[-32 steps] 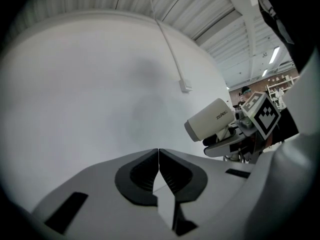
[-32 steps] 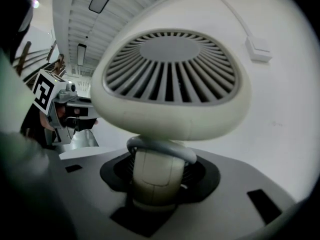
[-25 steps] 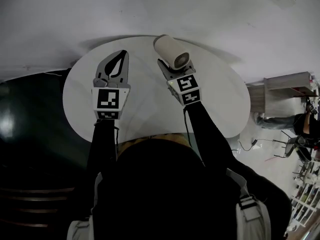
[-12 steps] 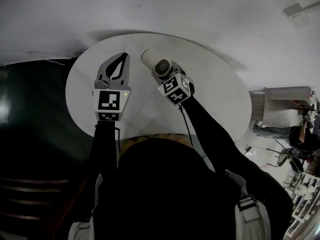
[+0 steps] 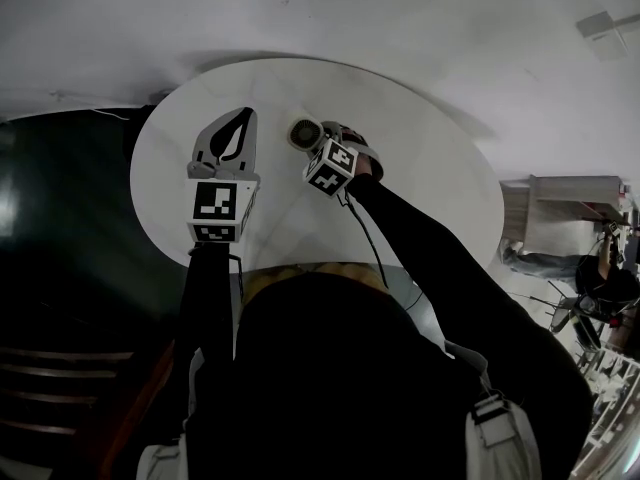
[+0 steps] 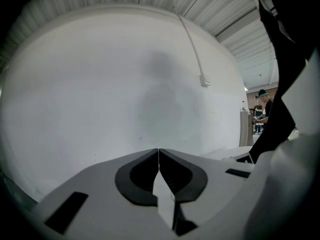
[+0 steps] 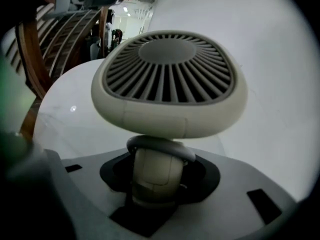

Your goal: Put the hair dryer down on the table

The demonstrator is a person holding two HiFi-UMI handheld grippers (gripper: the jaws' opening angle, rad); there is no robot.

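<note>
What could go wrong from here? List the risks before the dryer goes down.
1. The right hand-held gripper holds the hair dryer only by its narrow handle; the bulky head could swing or slip.
2. Its rounded body might roll on the smooth table once released.
3. The shut left hand-held gripper hangs close beside; it could get bumped.

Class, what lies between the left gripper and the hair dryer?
Only bare white table shows between the left gripper and the hair dryer, seen in the head view.

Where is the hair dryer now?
Head view, centre: the hair dryer is held by the right gripper over the round white table, just right of the left gripper.
</note>
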